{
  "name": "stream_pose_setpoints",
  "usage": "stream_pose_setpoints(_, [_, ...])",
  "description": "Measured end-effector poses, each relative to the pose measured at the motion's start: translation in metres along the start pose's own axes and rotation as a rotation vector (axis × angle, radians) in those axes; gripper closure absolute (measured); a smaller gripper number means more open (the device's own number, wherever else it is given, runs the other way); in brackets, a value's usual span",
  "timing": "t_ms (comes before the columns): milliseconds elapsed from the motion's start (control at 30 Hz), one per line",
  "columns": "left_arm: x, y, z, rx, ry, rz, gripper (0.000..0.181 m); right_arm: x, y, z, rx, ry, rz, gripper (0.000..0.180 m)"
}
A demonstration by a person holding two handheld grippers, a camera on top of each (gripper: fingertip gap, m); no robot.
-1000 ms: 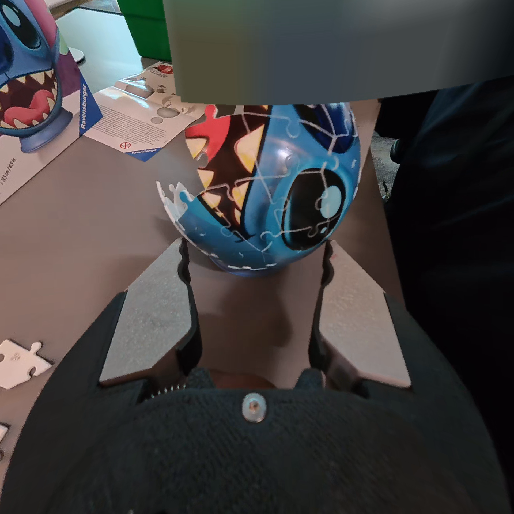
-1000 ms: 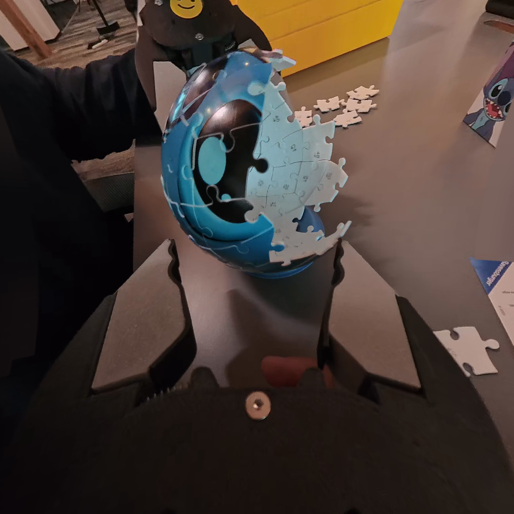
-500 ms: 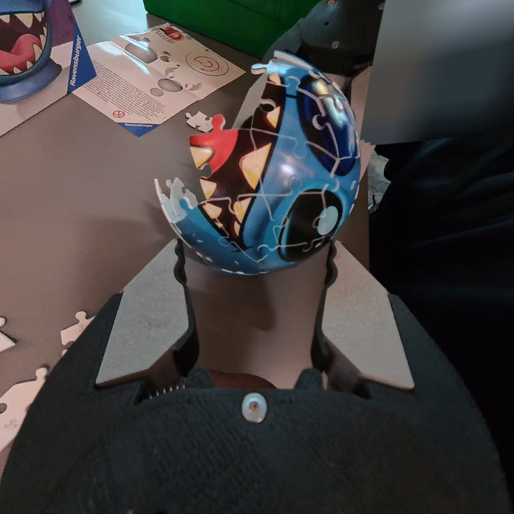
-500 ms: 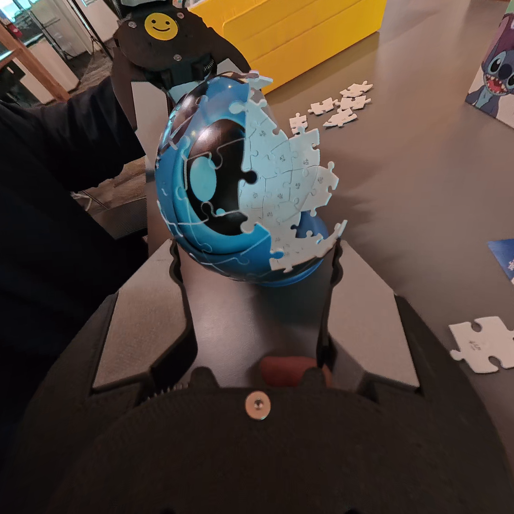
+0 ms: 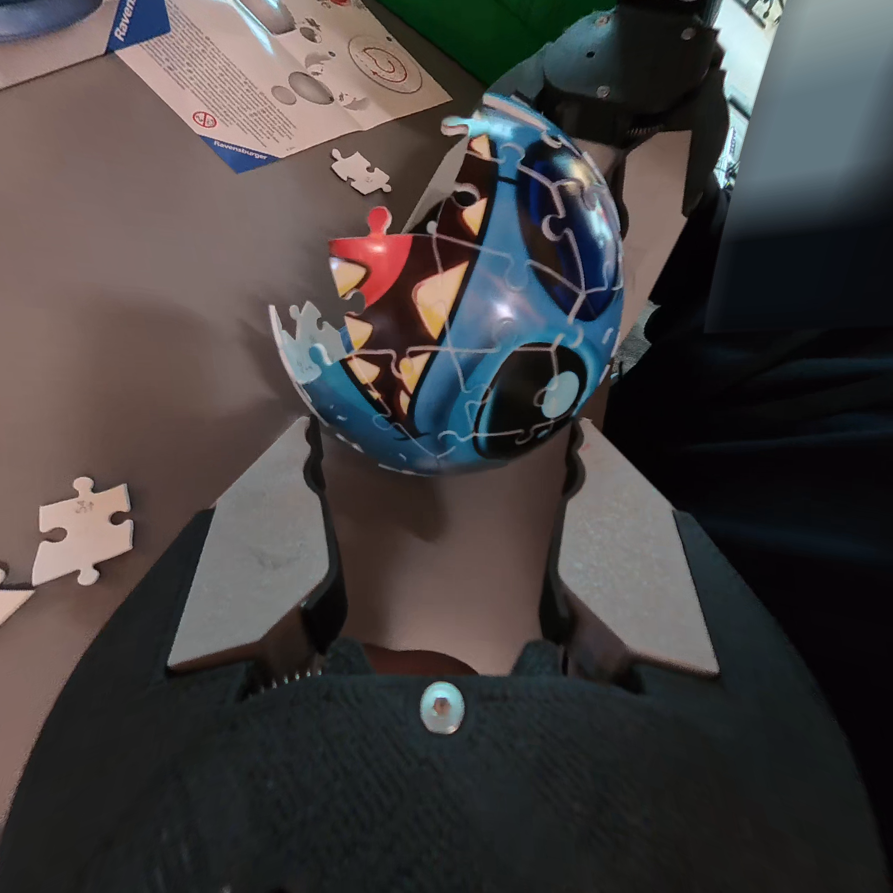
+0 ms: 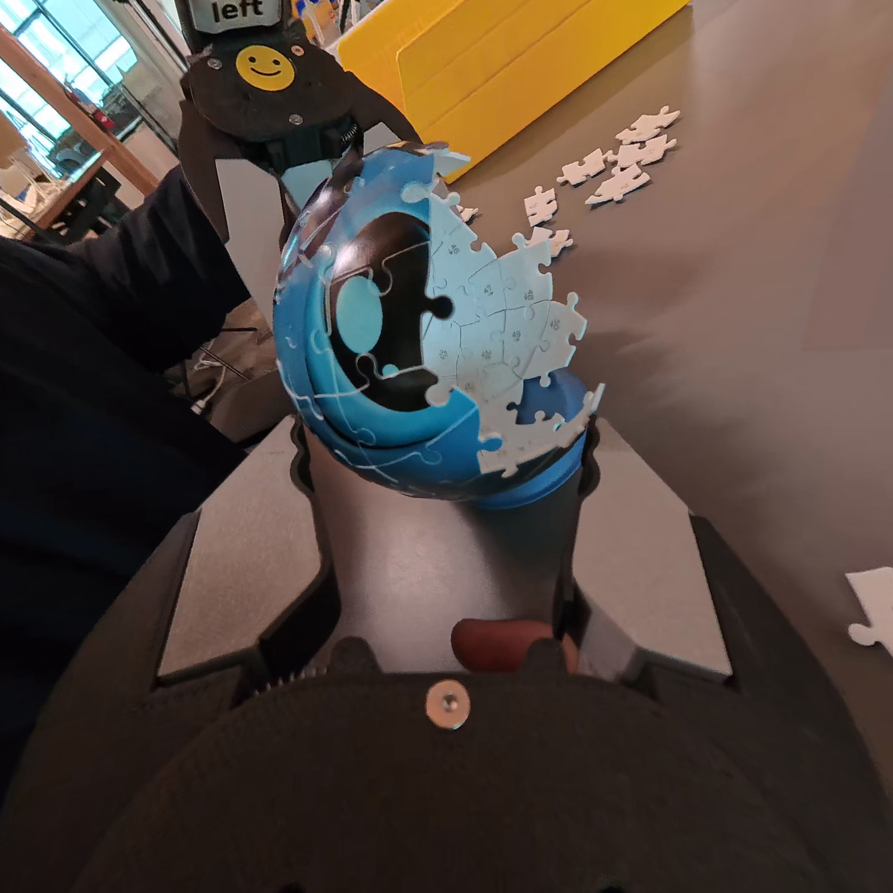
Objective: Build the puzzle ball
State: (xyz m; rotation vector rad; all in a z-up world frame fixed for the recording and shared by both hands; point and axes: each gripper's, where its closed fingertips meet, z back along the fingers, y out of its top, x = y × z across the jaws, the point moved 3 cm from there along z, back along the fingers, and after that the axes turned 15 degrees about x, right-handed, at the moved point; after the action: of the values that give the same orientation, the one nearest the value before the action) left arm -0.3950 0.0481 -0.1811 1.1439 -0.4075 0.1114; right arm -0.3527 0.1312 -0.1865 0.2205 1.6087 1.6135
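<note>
Puzzle ball [image 5: 464, 309] half-built: blue shell w/ eye, teeth, jagged open edge.

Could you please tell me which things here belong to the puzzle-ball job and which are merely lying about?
Job: puzzle ball, loose pieces, instruction leaflet, left tongs, right tongs.
Lying about: yellow bin, green box.

Print on instruction leaflet [image 5: 285, 82]; numbered puzzle pieces [image 6: 507, 328]
</note>
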Motion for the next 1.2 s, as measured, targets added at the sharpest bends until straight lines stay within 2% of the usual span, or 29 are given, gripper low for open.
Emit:
stream_pose_setpoints(400, [0.003,0.005,0.002,-0.023,0.018,0.153,0.083,0.002,-0.004,0.001,-0.02,0.024,-0.079,0.068])
stream_pose_setpoints(900, [0.004,0.004,0.009,-0.013,0.051,0.107,0.088,0.002,-0.011,0.005,-0.028,0.004,-0.049,0.067])
stream_pose_setpoints(1033, [0.0,0.008,0.021,0.012,0.072,0.071,0.087,0.002,-0.004,0.02,0.002,-0.001,-0.02,0.067])
stream_pose_setpoints(1100, [-0.005,0.009,0.029,0.027,0.09,0.048,0.086,0.004,0.004,0.035,0.03,-0.002,-0.014,0.073])
stream_pose_setpoints(1200, [-0.011,0.007,0.04,0.046,0.121,0.036,0.086,0.019,0.022,0.066,0.108,-0.093,0.024,0.078])
